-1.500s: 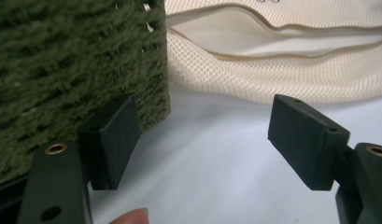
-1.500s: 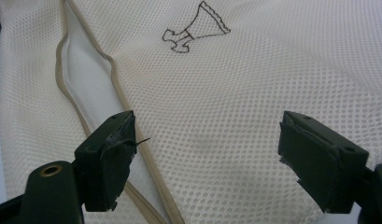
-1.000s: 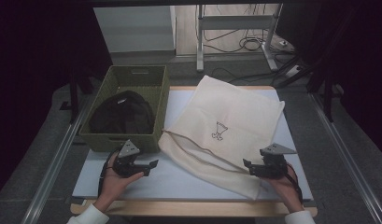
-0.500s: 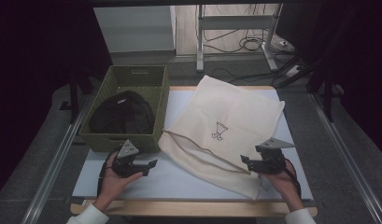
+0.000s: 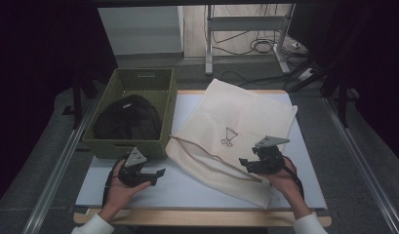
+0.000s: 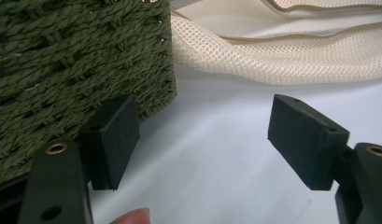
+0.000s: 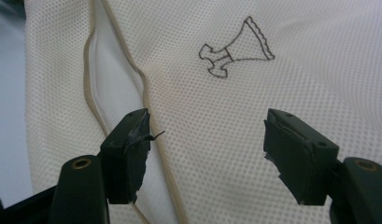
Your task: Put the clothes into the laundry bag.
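High view: the cream mesh bag (image 5: pixel 236 131) lies centre-right on the white table (image 5: pixel 187 187), right of the green basket (image 5: pixel 133 114).

Left gripper (image 6: pixel 202 140) view: jaws wide apart, empty, beside the basket.

Right gripper (image 7: pixel 205 154) view: jaws just narrowing yet still apart, over the bag's edge.

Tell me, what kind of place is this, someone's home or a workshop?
Probably a lab or test room, not a home. A white work table stands between metal rails, loose cables trail across the floor behind, and dark curtains hang around it. On the table lie a mesh bag and a green basket.
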`<state>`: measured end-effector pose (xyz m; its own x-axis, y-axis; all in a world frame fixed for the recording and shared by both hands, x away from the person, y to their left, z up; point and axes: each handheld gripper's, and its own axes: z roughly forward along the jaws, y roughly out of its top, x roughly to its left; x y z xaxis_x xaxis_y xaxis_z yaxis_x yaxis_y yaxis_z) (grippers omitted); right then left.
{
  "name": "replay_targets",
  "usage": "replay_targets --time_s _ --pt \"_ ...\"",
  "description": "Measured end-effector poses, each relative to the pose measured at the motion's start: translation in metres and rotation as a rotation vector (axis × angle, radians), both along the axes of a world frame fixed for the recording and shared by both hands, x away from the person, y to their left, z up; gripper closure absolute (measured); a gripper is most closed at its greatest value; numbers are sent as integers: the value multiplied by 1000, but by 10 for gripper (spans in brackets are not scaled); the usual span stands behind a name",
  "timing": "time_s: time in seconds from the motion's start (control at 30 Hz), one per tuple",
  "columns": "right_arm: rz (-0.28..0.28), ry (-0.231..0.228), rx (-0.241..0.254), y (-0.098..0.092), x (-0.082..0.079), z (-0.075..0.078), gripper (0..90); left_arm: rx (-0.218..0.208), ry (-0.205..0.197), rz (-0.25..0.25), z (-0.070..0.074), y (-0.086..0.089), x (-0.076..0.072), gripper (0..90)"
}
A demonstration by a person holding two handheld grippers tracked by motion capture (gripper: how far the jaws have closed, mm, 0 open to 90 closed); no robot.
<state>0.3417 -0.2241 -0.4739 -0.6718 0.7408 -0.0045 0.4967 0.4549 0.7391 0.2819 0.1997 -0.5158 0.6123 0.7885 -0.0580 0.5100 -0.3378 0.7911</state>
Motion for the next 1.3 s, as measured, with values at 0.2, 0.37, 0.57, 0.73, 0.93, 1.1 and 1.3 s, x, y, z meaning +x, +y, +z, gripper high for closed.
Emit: replay_targets --time_s 0.2,0.37,0.57,0.73,0.93,1.1,1.3 --pt "22 18 -9 9 5 1 308 -7 10 -1 -1 0 0 252" --pt "49 29 -19 19 11 5 290 0 10 5 -3 -2 0 253" --pt "65 25 -28 25 15 6 293 15 5 4 -5 -6 -1 252" --pt "80 29 -45 35 18 6 298 11 8 5 -5 -5 -1 251" --pt "89 42 -54 45 24 4 295 7 14 4 -5 -3 0 249" --pt "98 51 -56 54 29 3 302 4 14 2 -6 -3 0 248" --pt "108 98 -72 64 37 -3 360 3 14 4 -6 -3 0 247"
